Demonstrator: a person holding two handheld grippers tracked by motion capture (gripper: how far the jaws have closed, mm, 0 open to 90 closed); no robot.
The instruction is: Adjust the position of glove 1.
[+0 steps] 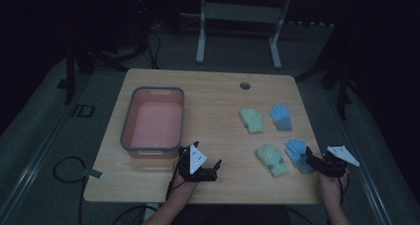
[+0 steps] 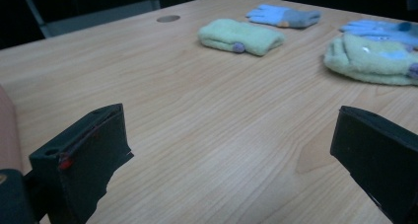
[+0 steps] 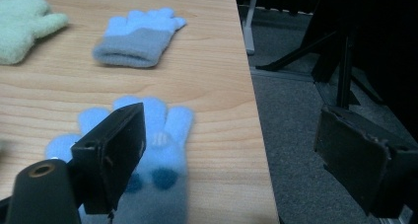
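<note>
Tongs on the right (image 1: 311,159) stood wide open, empty, one jaw over the near blue glove (image 3: 148,160), fuzzy, pale blue with two dark dots, lying just beside the table edge (image 3: 251,135). Left tongs (image 1: 214,169) gaped empty too, bare wood ahead, pink bin (image 1: 152,118) just beyond.

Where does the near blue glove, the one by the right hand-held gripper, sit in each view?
High view: the near blue glove lies at lower right, by the table's right edge, just ahead of the right hand-held gripper.
Left gripper view: far right, top, behind a green mitten.
Right gripper view: bottom centre-left, partly behind the gripper's left jaw.
Shared landmark: the far blue glove, beyond it.
</note>
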